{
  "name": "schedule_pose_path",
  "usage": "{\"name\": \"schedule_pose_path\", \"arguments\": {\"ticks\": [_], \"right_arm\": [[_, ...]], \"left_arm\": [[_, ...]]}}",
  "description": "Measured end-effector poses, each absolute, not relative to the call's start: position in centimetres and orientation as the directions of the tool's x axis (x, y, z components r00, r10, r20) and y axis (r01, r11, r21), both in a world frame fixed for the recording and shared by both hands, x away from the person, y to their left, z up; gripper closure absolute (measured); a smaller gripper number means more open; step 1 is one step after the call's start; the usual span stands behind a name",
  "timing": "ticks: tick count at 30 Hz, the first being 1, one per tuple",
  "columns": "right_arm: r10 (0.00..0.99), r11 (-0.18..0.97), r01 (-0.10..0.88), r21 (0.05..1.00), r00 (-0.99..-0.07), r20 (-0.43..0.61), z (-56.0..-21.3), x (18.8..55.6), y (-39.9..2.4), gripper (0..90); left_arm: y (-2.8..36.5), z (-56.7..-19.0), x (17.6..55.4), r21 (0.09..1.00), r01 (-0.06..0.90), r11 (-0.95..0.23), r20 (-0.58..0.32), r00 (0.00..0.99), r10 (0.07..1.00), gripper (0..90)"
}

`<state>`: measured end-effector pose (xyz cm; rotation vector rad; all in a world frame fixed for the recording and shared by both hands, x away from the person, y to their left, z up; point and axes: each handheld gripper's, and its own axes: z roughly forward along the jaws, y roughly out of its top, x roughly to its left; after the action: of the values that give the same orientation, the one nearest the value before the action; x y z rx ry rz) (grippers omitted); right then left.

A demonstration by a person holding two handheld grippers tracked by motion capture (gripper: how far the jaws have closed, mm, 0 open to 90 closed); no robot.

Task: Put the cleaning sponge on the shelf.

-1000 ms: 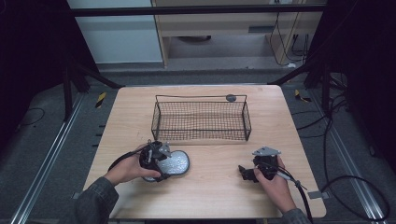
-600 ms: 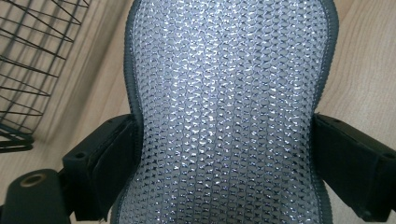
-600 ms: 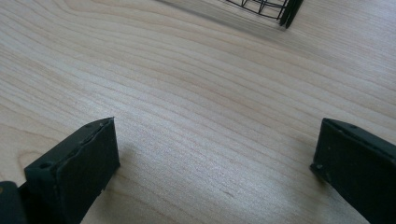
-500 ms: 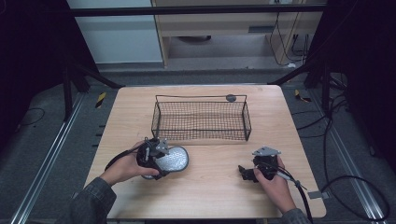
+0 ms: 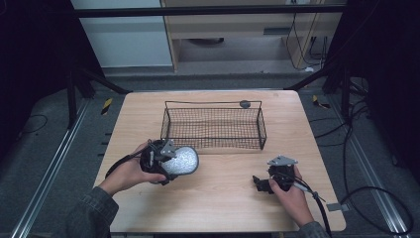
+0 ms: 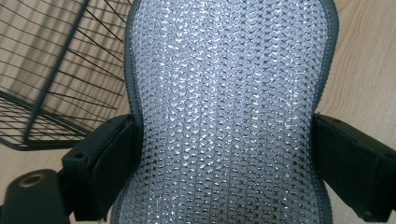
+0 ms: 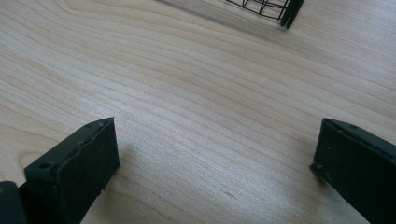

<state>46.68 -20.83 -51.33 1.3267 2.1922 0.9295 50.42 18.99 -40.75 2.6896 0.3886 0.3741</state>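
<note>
Clearly, the left gripper (image 5: 166,159) had its jaws pinched on a silvery, sequin-textured pad with a grey bound edge (image 6: 229,112); in the left gripper view the two black jaws pressed against its narrow waist from either side, and its long axis ran straight out ahead of the gripper, along the line of the jaws. In the high view the pad (image 5: 181,160) was at the near-left part of the wooden table (image 5: 223,208), just in front of the black wire basket (image 5: 213,124), close to the basket's near-left corner but apart from it; whether it was lifted clear of the tabletop or resting on it could not be told.

The relation that mattered was that the basket lay ahead and slightly to the right of the held pad, with its near rim the closest edge. The left hand (image 5: 131,173) was far nearer to it than the right. I judged that the coming move would be a short carry forward over that near rim.

The right gripper (image 5: 265,183) was at the near-right of the table, its jaws spread wide over bare wood with nothing between them, a corner of the basket (image 7: 275,9) well ahead.
</note>
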Motion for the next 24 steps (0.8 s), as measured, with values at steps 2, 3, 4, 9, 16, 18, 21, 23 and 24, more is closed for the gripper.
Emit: {"name": "schedule_pose_path", "arguments": {"ticks": [2,3,4,9,16,18,21,23,24], "right_arm": [[0.888,0.323,0.613,0.721,-0.46,-0.006,-51.3,46.7,-20.8,0.4],[0.887,0.325,0.611,0.722,-0.462,-0.008,-51.3,46.7,-20.8,0.4],[0.886,0.325,0.611,0.722,-0.463,-0.008,-51.3,46.7,-20.8,0.4],[0.886,0.325,0.611,0.722,-0.463,-0.007,-51.3,46.7,-20.8,0.4],[0.887,0.324,0.612,0.722,-0.462,-0.007,-51.3,46.7,-20.8,0.4],[0.888,0.32,0.614,0.722,-0.46,-0.003,-51.3,46.7,-20.7,0.4],[0.888,0.32,0.614,0.722,-0.461,-0.002,-51.3,46.7,-20.7,0.4],[0.888,0.32,0.614,0.722,-0.461,-0.002,-51.3,46.7,-20.7,0.3],[0.888,0.32,0.614,0.722,-0.461,-0.001,-51.3,46.7,-20.7,0.4]], "left_arm": [[19.0,-40.5,50.5,0.419,0.213,-0.883,0.207,0.924,0.321,8.8],[18.9,-40.1,50.6,0.414,0.21,-0.886,0.218,0.922,0.32,8.8],[18.9,-39.4,50.8,0.421,0.207,-0.883,0.228,0.918,0.324,8.8],[18.7,-37.8,51.5,0.426,0.196,-0.883,0.251,0.912,0.324,8.8],[18.3,-36.2,53.2,0.433,0.192,-0.881,0.284,0.898,0.335,8.8],[18.3,-35.9,53.5,0.434,0.186,-0.881,0.292,0.897,0.333,8.8],[17.9,-35.2,54.6,0.431,0.187,-0.883,0.314,0.886,0.341,8.8],[17.8,-35.0,55.0,0.432,0.191,-0.882,0.315,0.884,0.346,8.7],[17.7,-34.8,55.2,0.434,0.192,-0.88,0.318,0.882,0.349,8.7]]}}
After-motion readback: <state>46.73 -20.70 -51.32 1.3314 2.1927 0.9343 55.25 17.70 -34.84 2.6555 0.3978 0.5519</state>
